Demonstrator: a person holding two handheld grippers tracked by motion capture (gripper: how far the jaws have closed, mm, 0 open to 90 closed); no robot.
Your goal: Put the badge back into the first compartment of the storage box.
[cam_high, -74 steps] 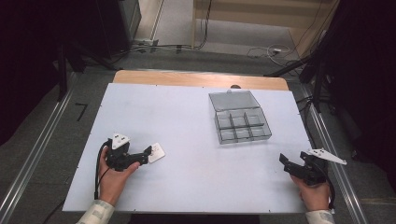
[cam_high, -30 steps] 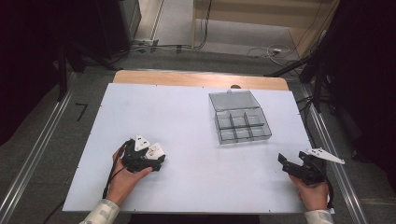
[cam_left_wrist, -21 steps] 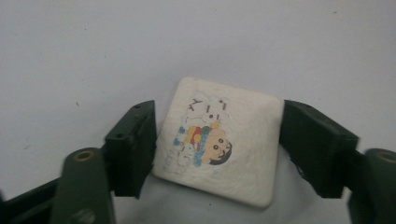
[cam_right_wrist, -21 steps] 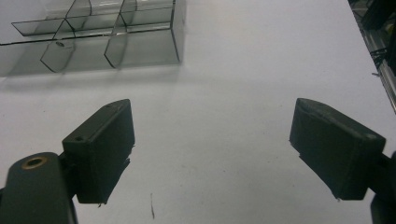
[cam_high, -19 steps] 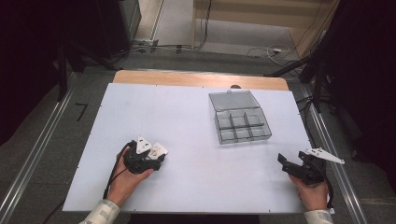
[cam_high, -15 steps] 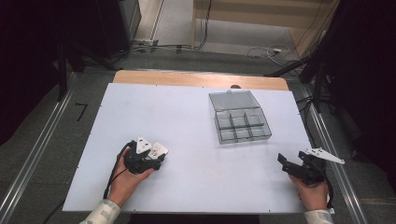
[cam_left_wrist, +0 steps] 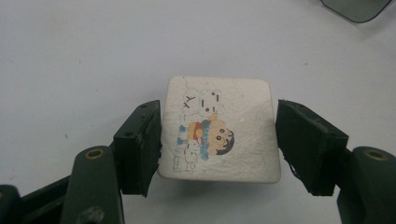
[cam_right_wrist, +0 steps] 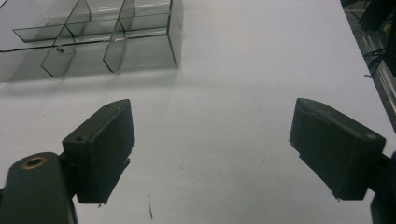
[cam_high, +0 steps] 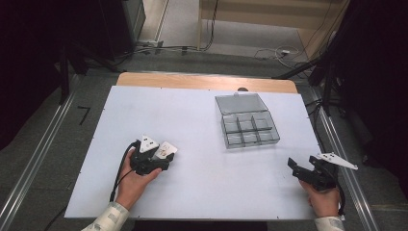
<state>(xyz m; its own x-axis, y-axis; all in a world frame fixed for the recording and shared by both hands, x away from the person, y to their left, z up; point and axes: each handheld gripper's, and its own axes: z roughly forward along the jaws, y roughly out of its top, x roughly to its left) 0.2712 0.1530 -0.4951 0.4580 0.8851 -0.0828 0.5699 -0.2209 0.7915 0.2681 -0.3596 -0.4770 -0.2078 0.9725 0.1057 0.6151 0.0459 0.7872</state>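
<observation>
— Inspector: Count the items on the bench.

— Operator: One white bench (cam_high: pixel 202 120), one clear compartment box (cam_high: pixel 248 126) with its lid folded open behind it, six compartments in two rows of three. One small white square tile (cam_left_wrist: pixel 219 128) with rounded corners and a cartoon print. Two grippers, one in each of my hands.

— Inspector: Location and heading of the tile?

— Operator: Near the bench's front left, well apart from the box. It is roughly square, so no long axis to report. In the left gripper view the printed figure stands upright, head away from me.

— Inspector: Left gripper?

— Operator: My left gripper (cam_left_wrist: pixel 218 140) lies low over the bench, pointing toward the box side. Its jaws bracket the tile: one looks to touch an edge, the other stands just off the opposite edge.

— Inspector: Right gripper?

— Operator: My right gripper (cam_right_wrist: pixel 212 149) sits near the front right corner, my right hand (cam_high: pixel 323 199) behind it. Jaws spread wide, holding nothing, aimed across bare bench with the box ahead.
</observation>
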